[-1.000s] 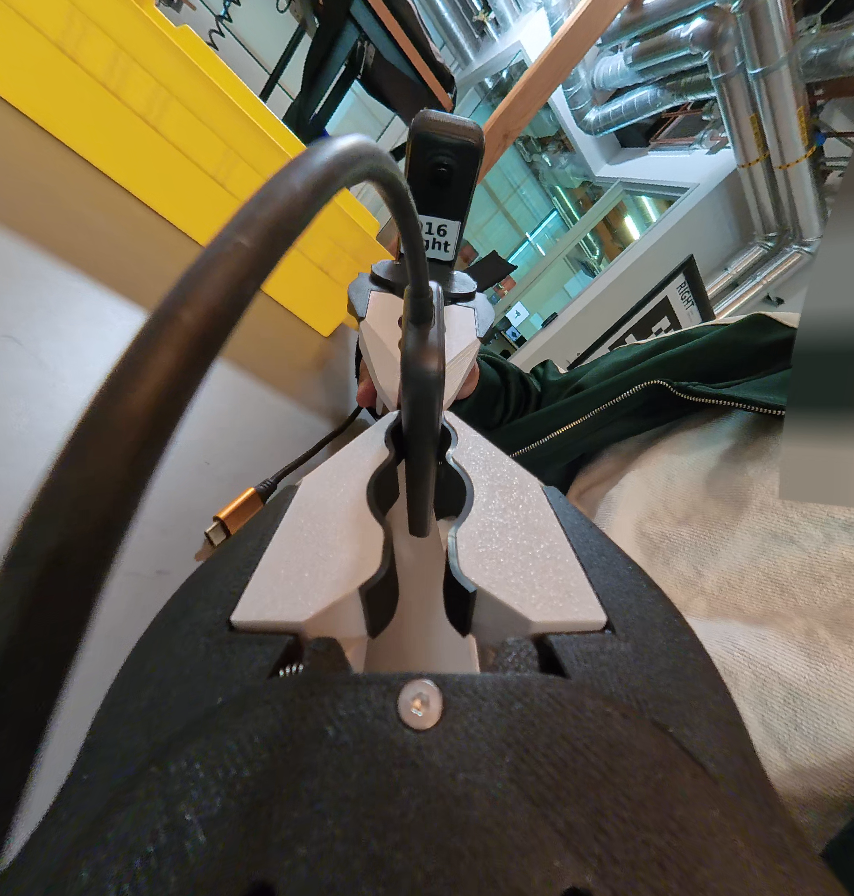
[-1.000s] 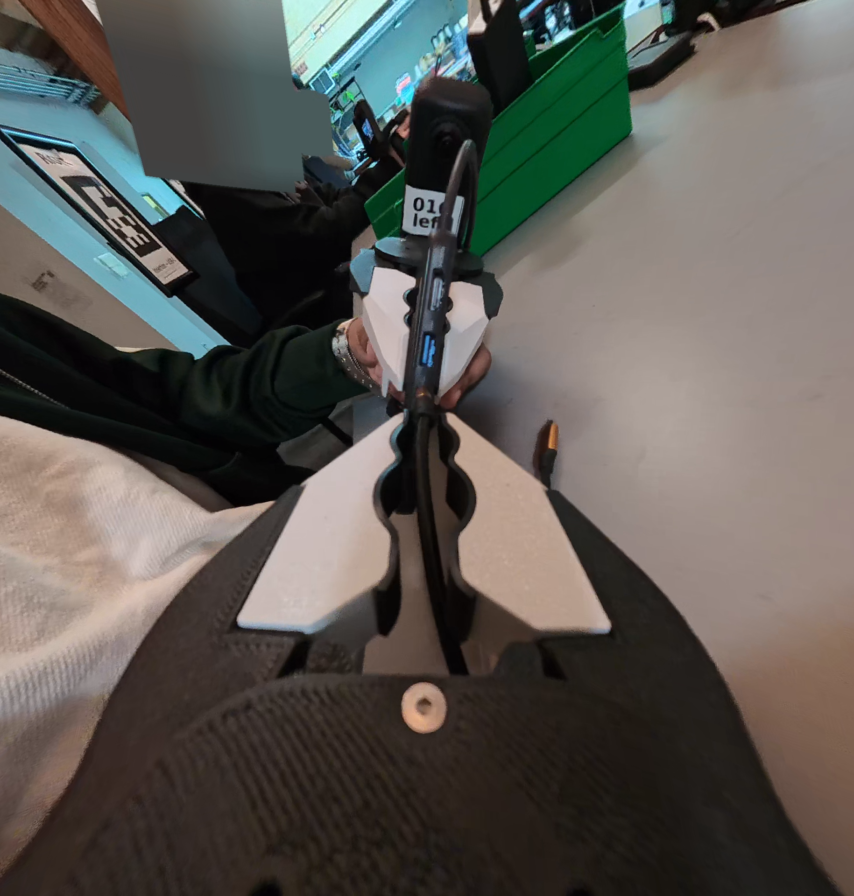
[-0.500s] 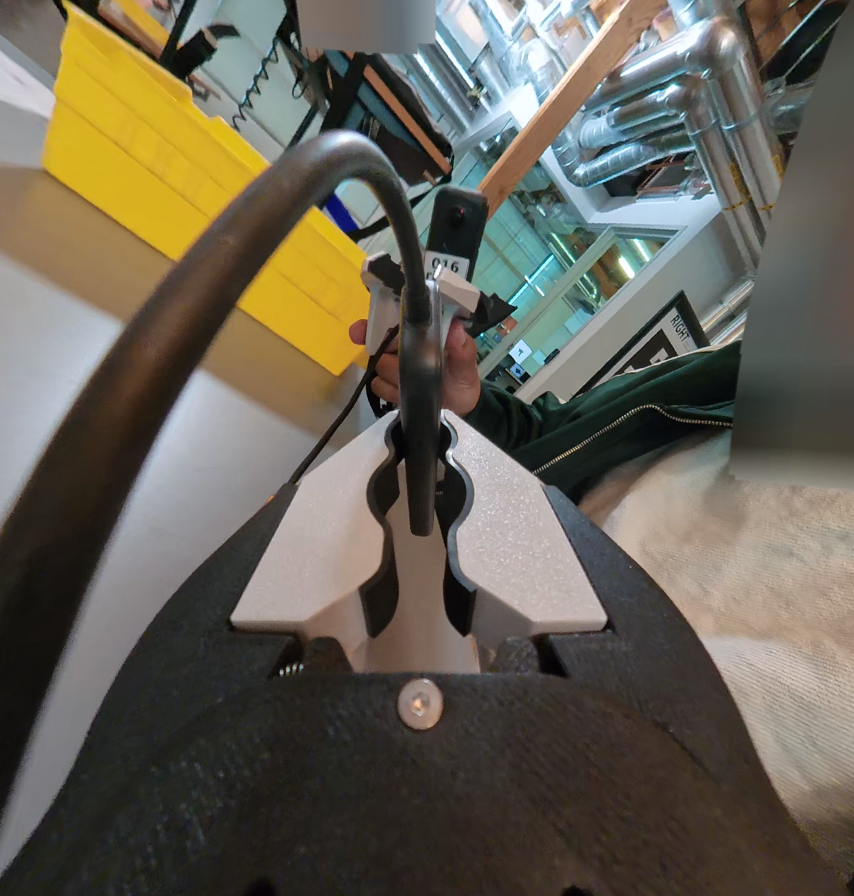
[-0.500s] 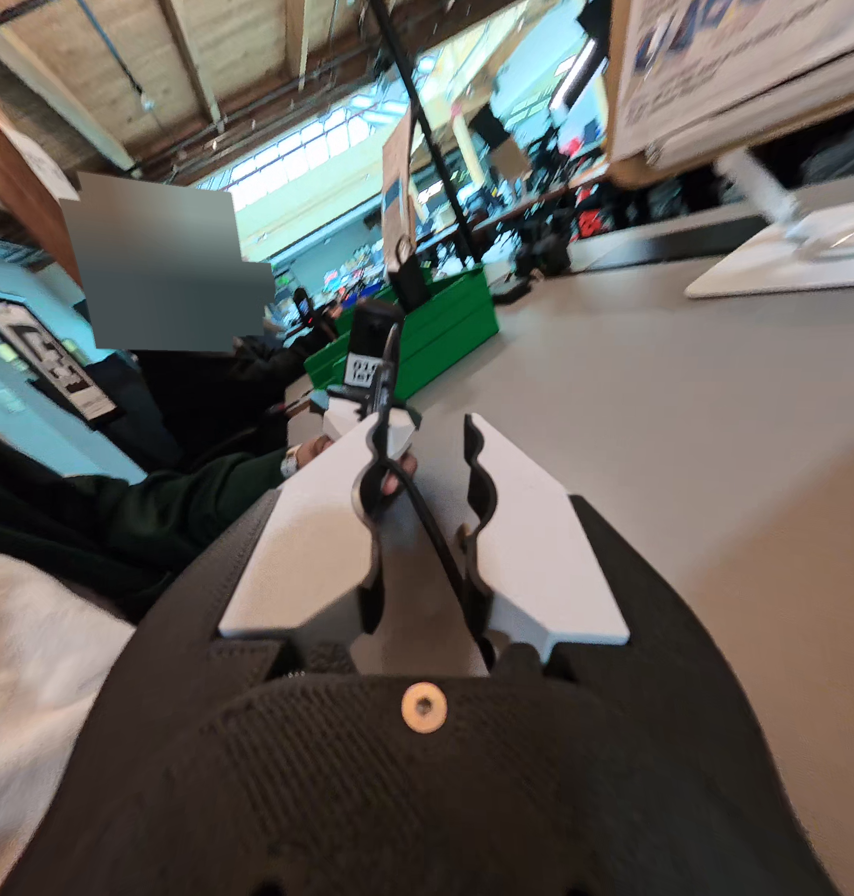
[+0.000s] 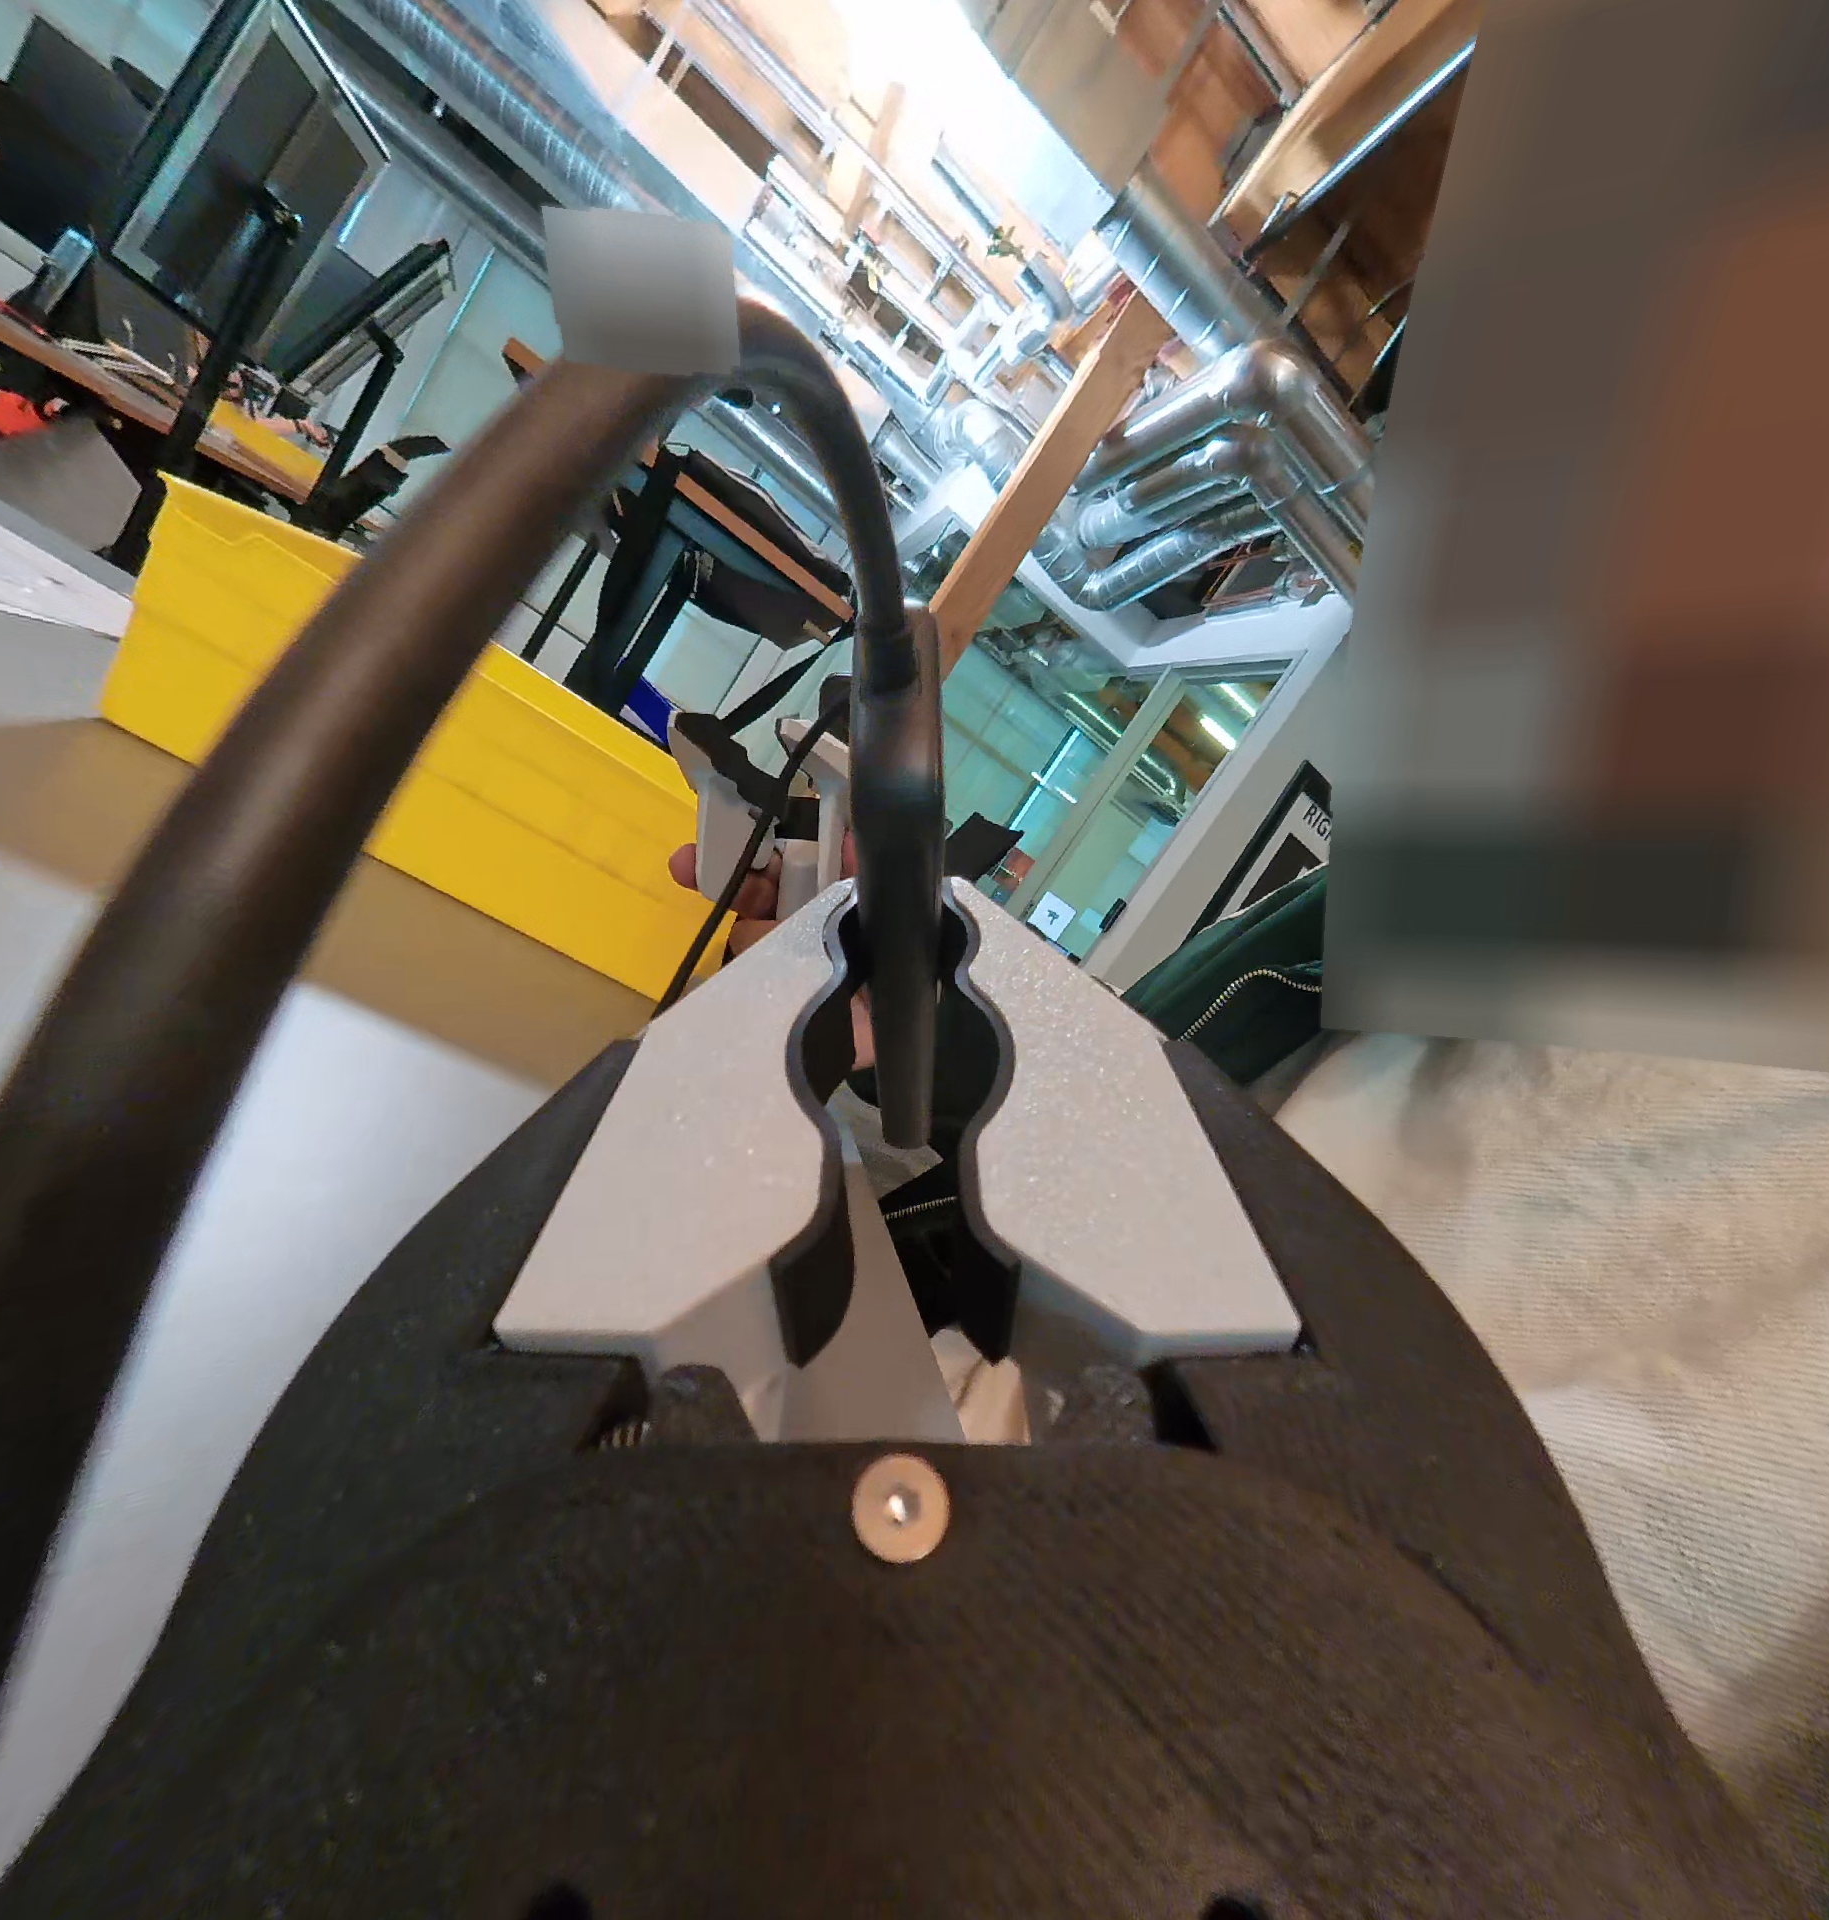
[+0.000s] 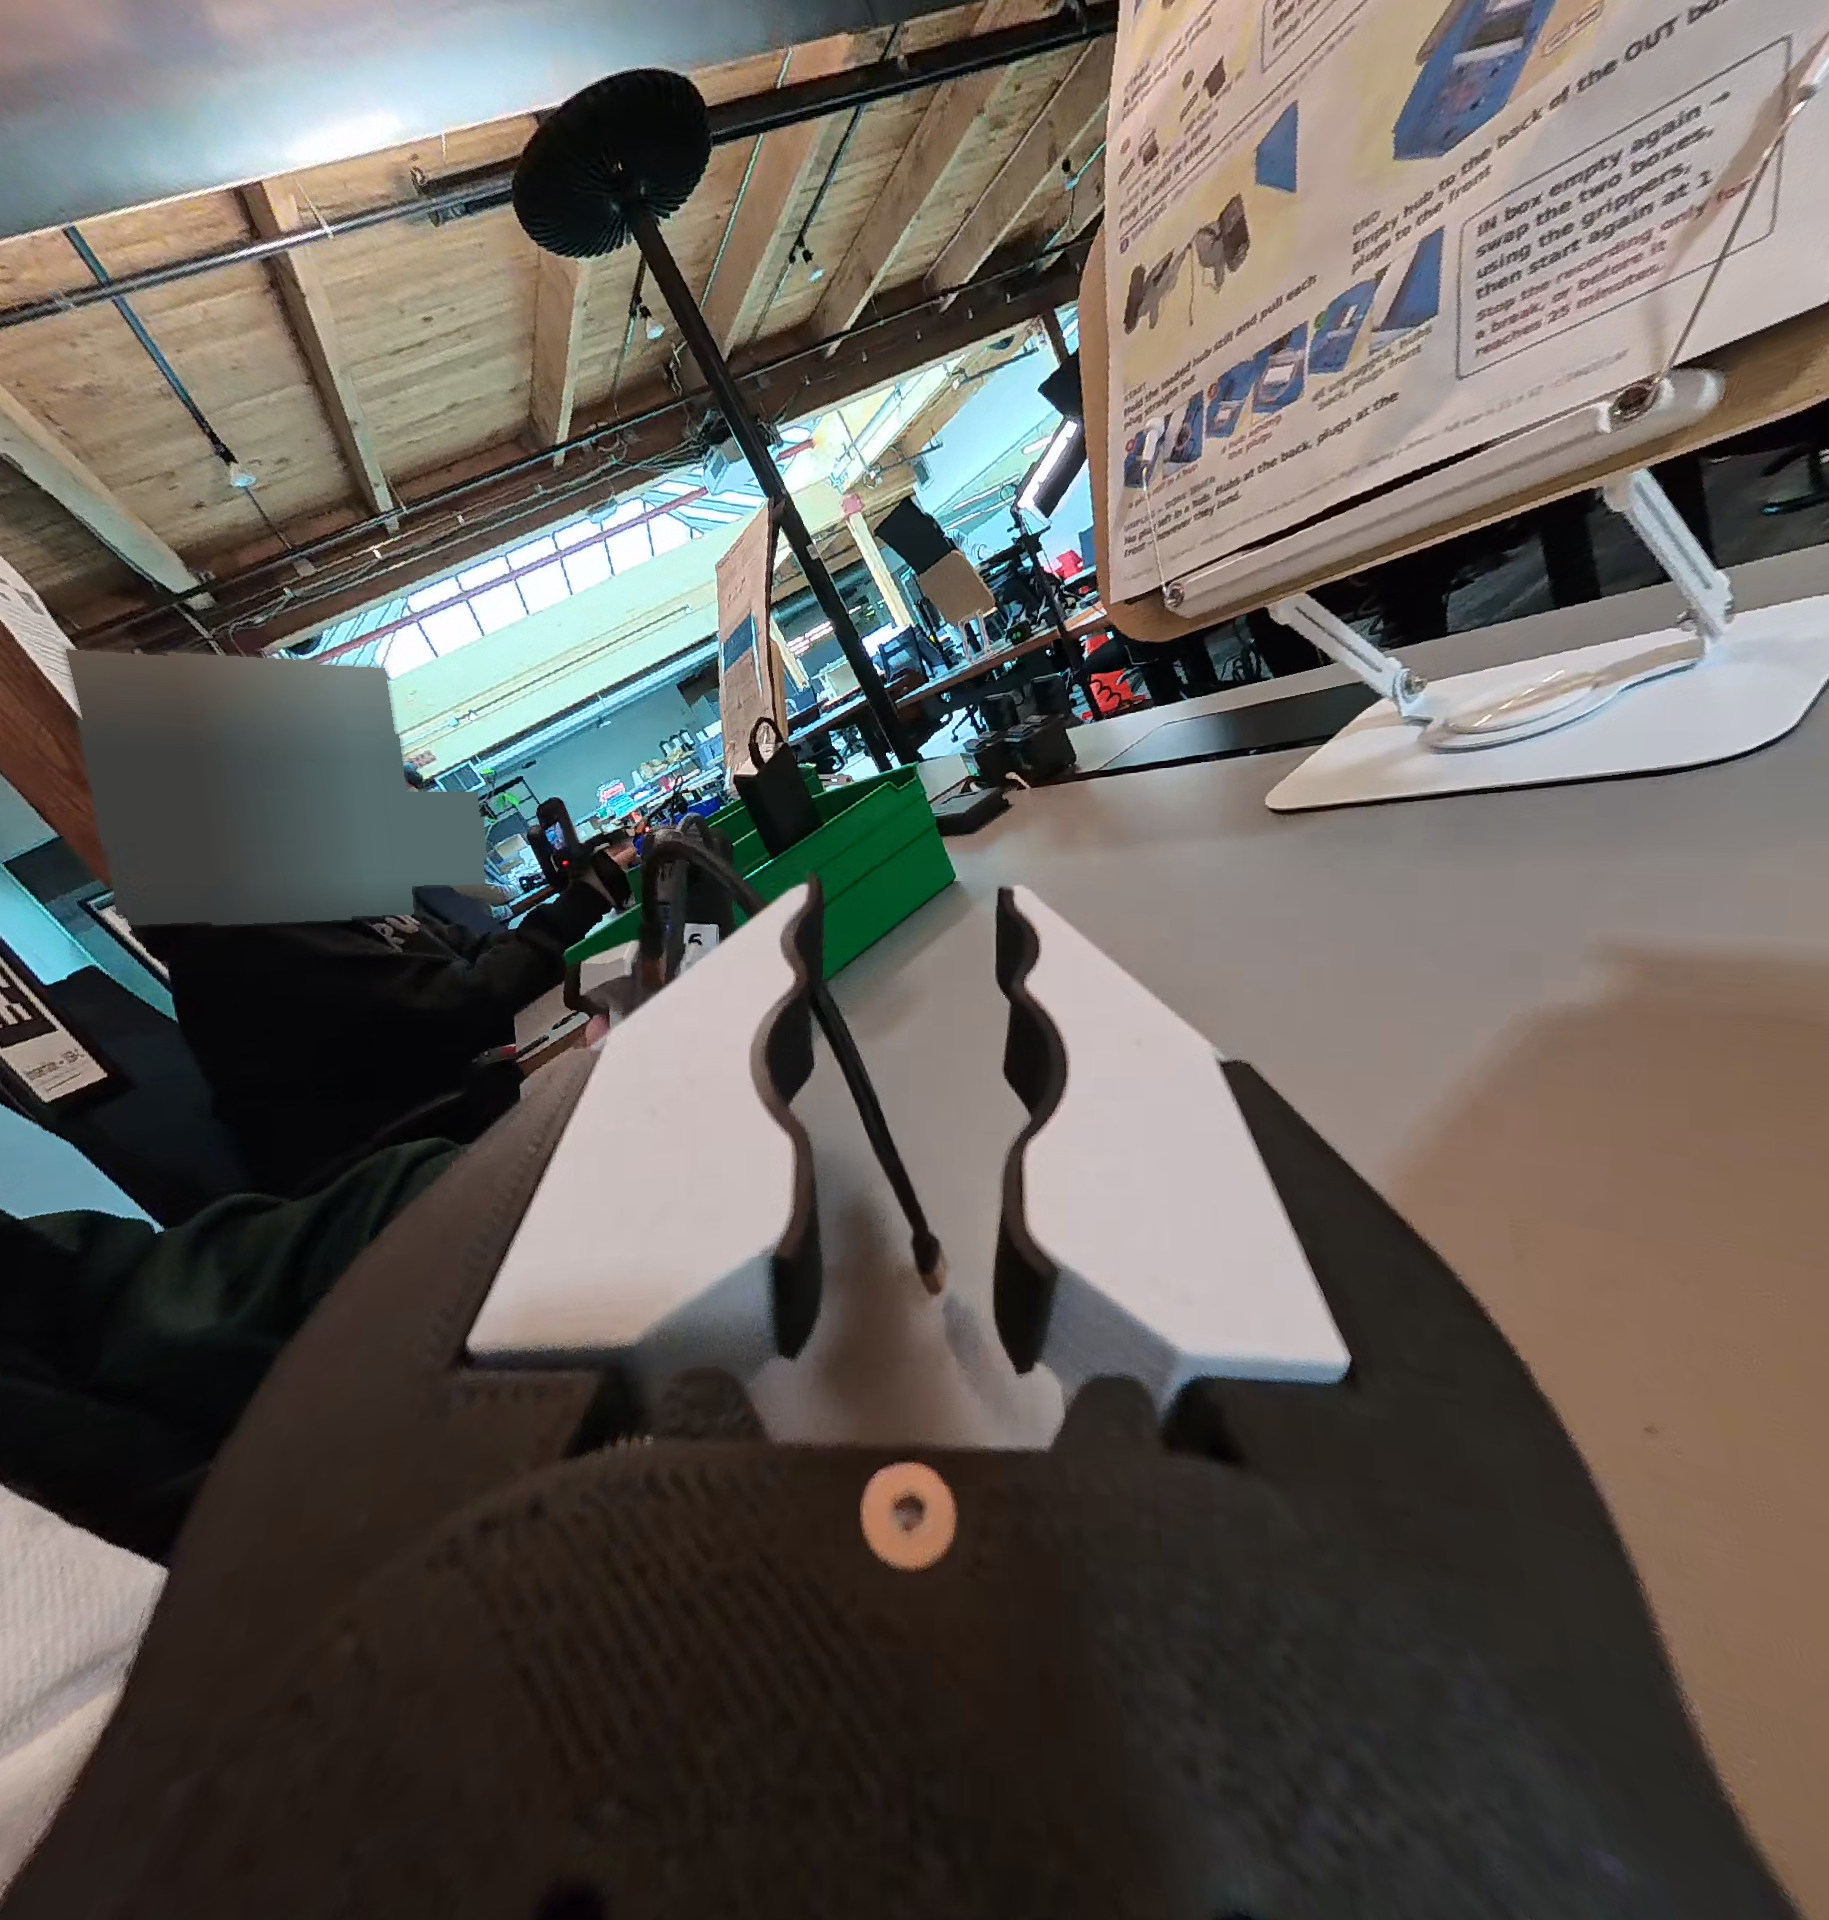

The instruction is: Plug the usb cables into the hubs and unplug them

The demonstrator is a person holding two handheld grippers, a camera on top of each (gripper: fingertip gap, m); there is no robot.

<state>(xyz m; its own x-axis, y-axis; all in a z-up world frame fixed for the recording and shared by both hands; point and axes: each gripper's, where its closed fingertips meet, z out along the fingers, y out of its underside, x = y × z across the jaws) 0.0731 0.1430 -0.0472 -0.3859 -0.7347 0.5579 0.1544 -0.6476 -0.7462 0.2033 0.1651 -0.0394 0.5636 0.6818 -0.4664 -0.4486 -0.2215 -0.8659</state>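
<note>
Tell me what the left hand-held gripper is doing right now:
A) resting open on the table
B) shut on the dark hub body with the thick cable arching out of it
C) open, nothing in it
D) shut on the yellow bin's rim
B: the left hand-held gripper has its jaws closed against the dark hub, whose thick cable arches up and back.

Black tongs (image 5: 897, 940), pale-grey fingers (image 6: 1128, 1132), green sleeve (image 5: 1242, 966).

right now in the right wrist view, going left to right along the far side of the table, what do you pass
green bin → small black box → white stand base holding the instruction sheet
</note>
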